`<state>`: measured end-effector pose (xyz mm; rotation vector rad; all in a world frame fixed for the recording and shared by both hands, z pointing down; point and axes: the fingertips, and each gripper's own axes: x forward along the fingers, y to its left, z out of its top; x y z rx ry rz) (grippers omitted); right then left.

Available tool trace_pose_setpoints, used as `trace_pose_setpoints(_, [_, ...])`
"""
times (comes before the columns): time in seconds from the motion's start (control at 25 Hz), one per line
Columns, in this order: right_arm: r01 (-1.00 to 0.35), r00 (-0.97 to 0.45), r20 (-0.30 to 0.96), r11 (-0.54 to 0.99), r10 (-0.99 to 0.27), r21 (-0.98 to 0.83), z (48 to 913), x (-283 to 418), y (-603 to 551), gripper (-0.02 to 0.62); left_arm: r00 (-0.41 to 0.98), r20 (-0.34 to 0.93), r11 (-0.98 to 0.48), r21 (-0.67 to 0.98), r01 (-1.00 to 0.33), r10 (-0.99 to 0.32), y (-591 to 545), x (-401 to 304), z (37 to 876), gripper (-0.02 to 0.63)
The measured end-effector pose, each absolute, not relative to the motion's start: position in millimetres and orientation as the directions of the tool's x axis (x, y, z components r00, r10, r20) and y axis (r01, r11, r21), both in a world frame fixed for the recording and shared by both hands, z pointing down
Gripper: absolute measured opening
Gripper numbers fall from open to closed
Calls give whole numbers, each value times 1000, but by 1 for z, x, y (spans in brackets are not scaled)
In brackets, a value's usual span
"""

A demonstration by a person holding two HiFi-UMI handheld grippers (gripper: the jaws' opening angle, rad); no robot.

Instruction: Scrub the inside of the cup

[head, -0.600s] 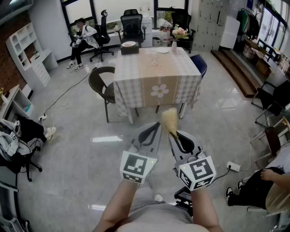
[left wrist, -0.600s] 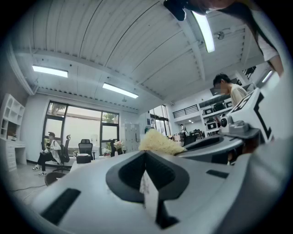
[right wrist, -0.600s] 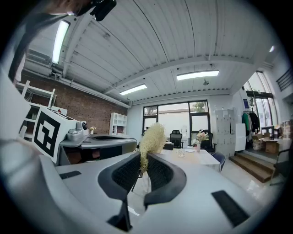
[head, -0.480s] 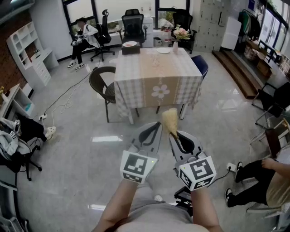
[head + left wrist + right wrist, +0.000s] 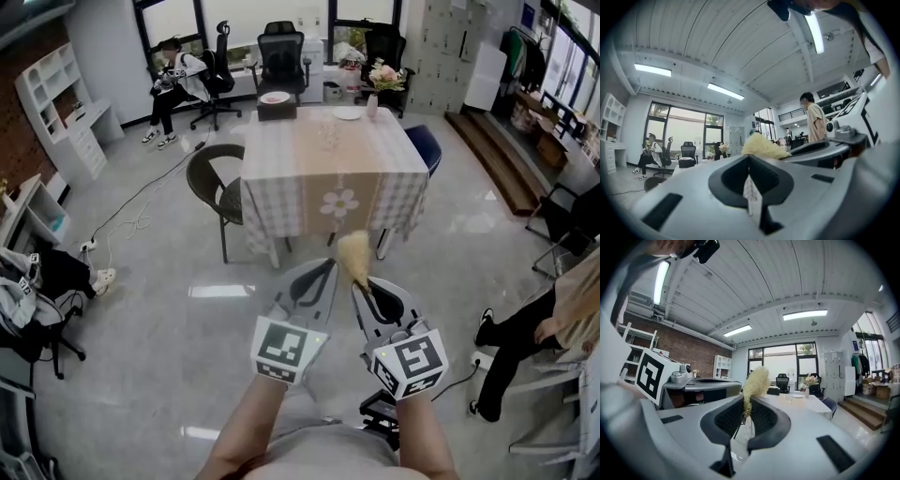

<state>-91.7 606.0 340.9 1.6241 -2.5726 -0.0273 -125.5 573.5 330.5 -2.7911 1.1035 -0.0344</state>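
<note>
Nearest, at bottom centre: two grippers. On the left gripper (image 5: 324, 266), jaws pressed together, nothing between. On the right gripper (image 5: 362, 287), jaws clamped on one straw-coloured brush (image 5: 353, 253), tuft poking up past the tips (handle not made out). Farther, mid-frame: one checked table (image 5: 300, 169), with one clear cup (image 5: 328, 139), well apart from both grippers, one plate (image 5: 347, 113), one flower vase (image 5: 372, 105).

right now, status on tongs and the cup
Left tongs shut, empty. Right tongs shut on straw scrubber. Cup on table ahead, untouched. Brown chair at table's left side.
</note>
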Motion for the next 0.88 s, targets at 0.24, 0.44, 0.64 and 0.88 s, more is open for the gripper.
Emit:
trace_pose_setpoints(0.24, [-905, -419, 89, 424, -904, 41, 344, -98, 555, 43, 737, -28, -728, -133, -672, -675, 522, -134, 329, 14])
trace_pose_setpoints(0.44, [-912, -406, 84, 410, -910, 33, 339, -107, 505, 43, 752, -30, -742, -138, -656, -659, 473, -142, 324, 14])
trace_pose_setpoints(0.64, [-924, -378, 81, 381, -922, 20, 340, -113, 460, 43, 764, -26, -754, -143, -641, -645, 428, -152, 324, 14])
trace_pose_setpoints(0.88, [-938, -346, 83, 346, -935, -6, 341, -118, 418, 44, 786, -11, -776, -148, -613, -618, 388, -162, 323, 14])
